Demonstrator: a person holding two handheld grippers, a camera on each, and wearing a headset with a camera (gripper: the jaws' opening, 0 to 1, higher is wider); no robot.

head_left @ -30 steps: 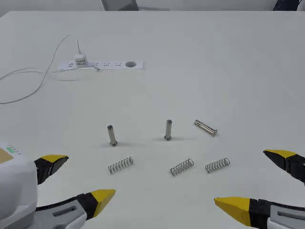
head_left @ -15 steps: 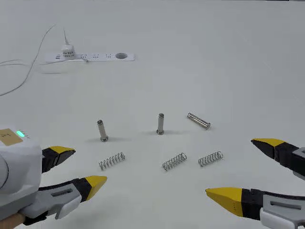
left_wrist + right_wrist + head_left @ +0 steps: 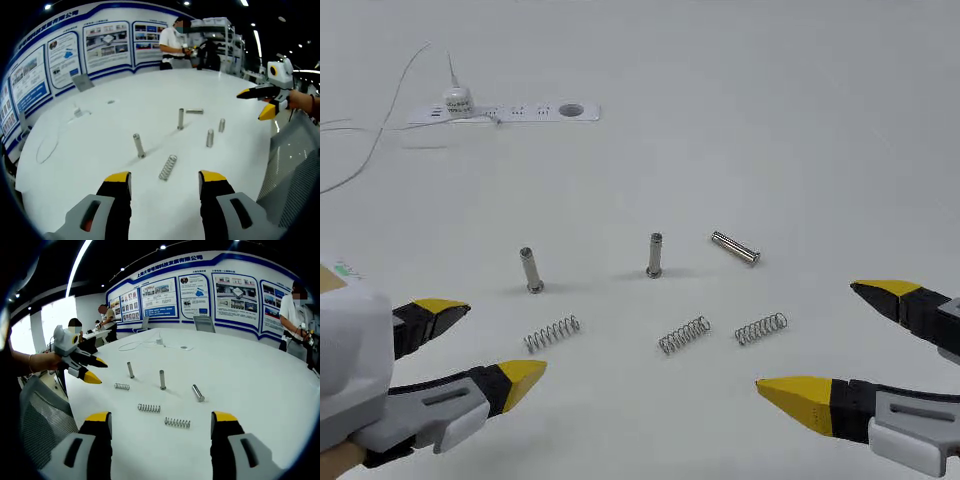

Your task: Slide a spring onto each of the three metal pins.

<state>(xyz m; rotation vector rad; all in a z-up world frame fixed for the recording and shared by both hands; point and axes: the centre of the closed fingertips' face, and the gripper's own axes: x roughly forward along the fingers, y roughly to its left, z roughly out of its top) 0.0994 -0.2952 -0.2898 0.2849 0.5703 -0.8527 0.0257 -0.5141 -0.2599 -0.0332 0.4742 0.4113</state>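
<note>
We see the left gripper at the lower left of the head view, its yellow-tipped fingers spread apart and holding nothing. At the lower right, the right gripper has its fingers parted too, with nothing between them. Between the two, three silvery coil springs lie on their sides in a row on the white desk: the left spring, middle spring and right spring. Just above them, and apart from them, the left pin and middle pin stand upright on their flat heads. The right pin lies on its side. A white power strip sits at the upper left.
</note>
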